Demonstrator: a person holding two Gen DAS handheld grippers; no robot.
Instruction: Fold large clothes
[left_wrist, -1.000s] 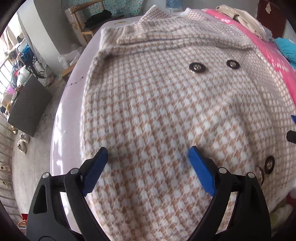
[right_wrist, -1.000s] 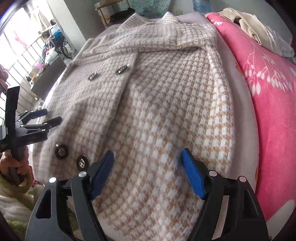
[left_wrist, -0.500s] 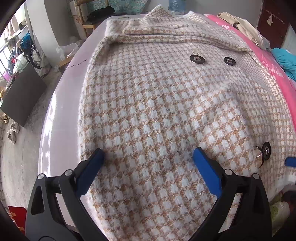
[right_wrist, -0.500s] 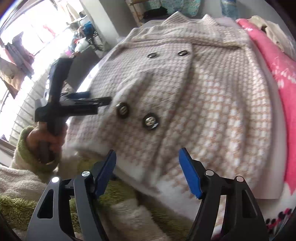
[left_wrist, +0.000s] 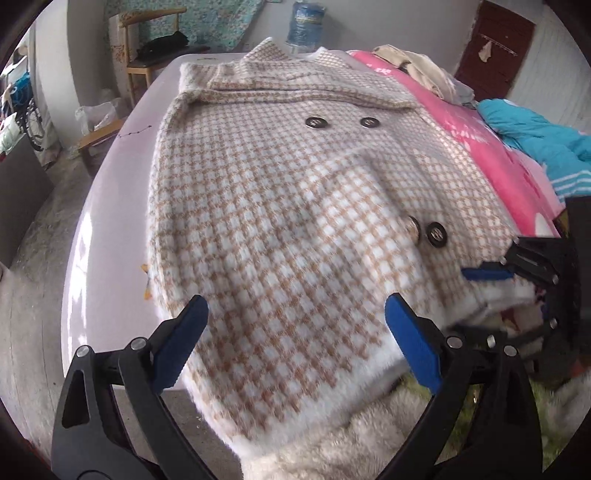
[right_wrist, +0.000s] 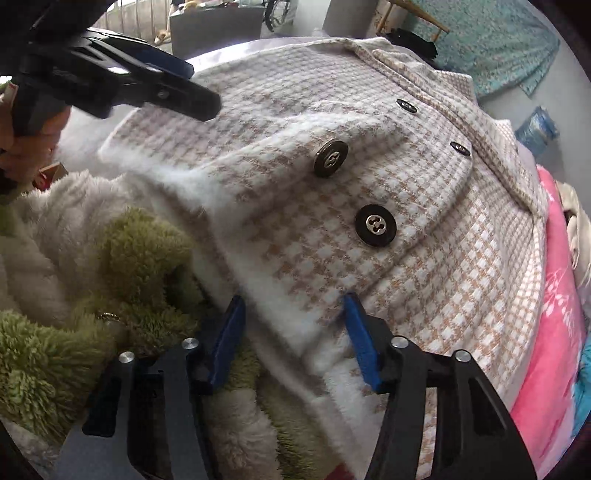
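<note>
A beige-and-white checked coat with dark buttons lies flat, collar at the far end, on a pale table. Its white fuzzy hem hangs over the near edge. My left gripper is open, its blue pads above the hem at the coat's left part. My right gripper is open, its pads on either side of the white hem below the two lower buttons. The left gripper also shows in the right wrist view, the right one in the left wrist view.
A pink patterned cover with a blue garment and a beige garment lies right of the coat. Green and cream fuzzy fabric sits below the hem. A wooden chair and a water bottle stand behind the table.
Both grippers have drawn back toward the near hem of the coat. The right gripper has swung left and lower, so its pads now straddle the white hem.
</note>
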